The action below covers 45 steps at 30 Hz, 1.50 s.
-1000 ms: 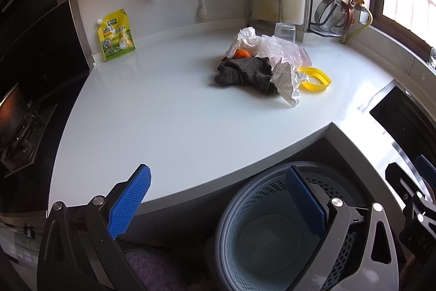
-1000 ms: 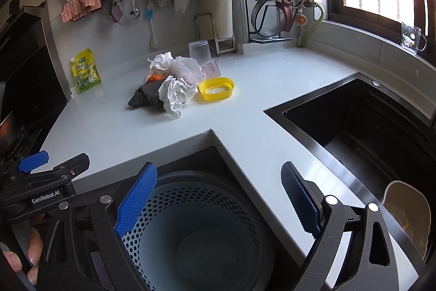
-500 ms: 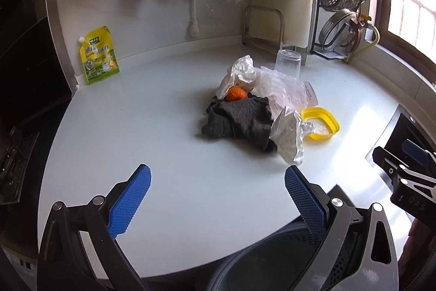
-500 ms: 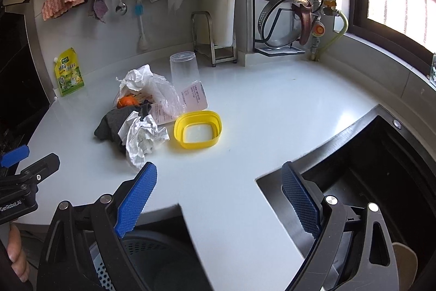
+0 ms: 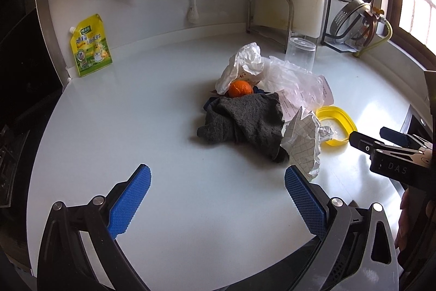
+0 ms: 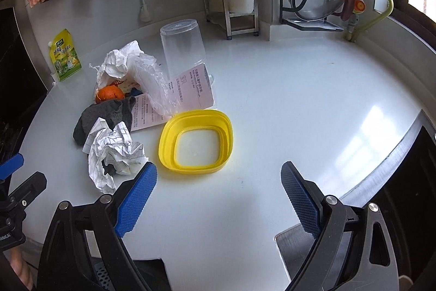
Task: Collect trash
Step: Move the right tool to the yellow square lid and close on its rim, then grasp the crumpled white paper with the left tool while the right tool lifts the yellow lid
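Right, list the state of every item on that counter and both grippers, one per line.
left gripper: open, empty
right gripper: open, empty
checked paper: crumpled
grey cloth: bunched up
clear cup: upside down
yellow lid: lying flat
plastic bag: crumpled
orange: partly hidden in the pile
seasoning pouch: upright against the wall

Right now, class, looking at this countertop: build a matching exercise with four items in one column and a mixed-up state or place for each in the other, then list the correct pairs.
Things:
1. clear cup
2. squared paper
3. yellow pouch
4. orange fruit

States or places:
A. leaning against the wall
B. upside down
C. crumpled
D. just behind the grey cloth

Pairs: 1-B, 2-C, 3-A, 4-D
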Each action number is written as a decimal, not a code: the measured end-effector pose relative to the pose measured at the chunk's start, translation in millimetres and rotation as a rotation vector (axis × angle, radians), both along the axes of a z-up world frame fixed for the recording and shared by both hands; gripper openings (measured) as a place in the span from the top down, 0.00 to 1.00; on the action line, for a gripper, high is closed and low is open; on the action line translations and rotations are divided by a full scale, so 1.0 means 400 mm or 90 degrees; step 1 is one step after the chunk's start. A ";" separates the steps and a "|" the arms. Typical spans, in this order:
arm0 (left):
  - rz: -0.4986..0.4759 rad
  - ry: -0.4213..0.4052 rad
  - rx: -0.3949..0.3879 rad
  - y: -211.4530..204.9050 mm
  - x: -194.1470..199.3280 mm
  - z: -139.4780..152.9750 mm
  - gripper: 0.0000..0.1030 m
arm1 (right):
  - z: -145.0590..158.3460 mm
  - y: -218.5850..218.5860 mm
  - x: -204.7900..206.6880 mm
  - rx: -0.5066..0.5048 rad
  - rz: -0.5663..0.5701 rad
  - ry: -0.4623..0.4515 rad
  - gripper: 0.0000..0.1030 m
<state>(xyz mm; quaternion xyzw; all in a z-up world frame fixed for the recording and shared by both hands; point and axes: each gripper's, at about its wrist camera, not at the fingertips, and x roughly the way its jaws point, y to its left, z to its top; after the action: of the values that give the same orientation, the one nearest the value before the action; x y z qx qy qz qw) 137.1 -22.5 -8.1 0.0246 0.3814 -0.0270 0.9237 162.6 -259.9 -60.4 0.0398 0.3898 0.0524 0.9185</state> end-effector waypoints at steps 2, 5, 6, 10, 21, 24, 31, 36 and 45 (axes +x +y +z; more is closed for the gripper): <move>0.001 0.005 -0.002 0.000 0.000 -0.007 0.06 | -0.005 0.007 0.004 -0.009 0.009 0.001 0.14; 0.000 0.009 -0.003 -0.003 0.002 -0.014 0.06 | -0.018 0.019 0.015 -0.030 0.021 0.009 0.14; -0.001 0.009 -0.003 -0.004 0.002 -0.015 0.06 | -0.023 0.023 0.021 -0.033 0.026 0.016 0.14; -0.006 0.011 0.001 -0.014 0.002 -0.018 0.06 | -0.042 0.034 0.042 -0.044 0.039 0.036 0.14; -0.001 0.014 -0.007 -0.015 0.009 -0.022 0.06 | -0.052 0.053 0.103 -0.055 0.061 0.062 0.14; -0.002 0.017 -0.009 -0.018 0.014 -0.027 0.06 | -0.053 0.057 0.122 -0.063 0.052 0.063 0.14; 0.000 0.024 -0.015 -0.025 0.020 -0.039 0.06 | -0.050 0.066 0.146 -0.072 0.052 0.063 0.16; 0.007 0.013 -0.022 -0.042 0.024 -0.038 0.06 | -0.042 0.064 0.137 -0.065 0.064 0.052 0.33; 0.018 -0.010 -0.036 -0.103 0.020 -0.039 0.06 | -0.030 -0.027 0.093 0.002 0.016 0.039 0.34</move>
<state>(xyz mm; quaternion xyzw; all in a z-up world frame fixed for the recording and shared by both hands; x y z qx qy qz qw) 145.1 -63.7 -23.5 -0.0064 0.3739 -0.0242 0.9271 199.9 -270.7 -72.5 0.0376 0.4183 0.0632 0.9053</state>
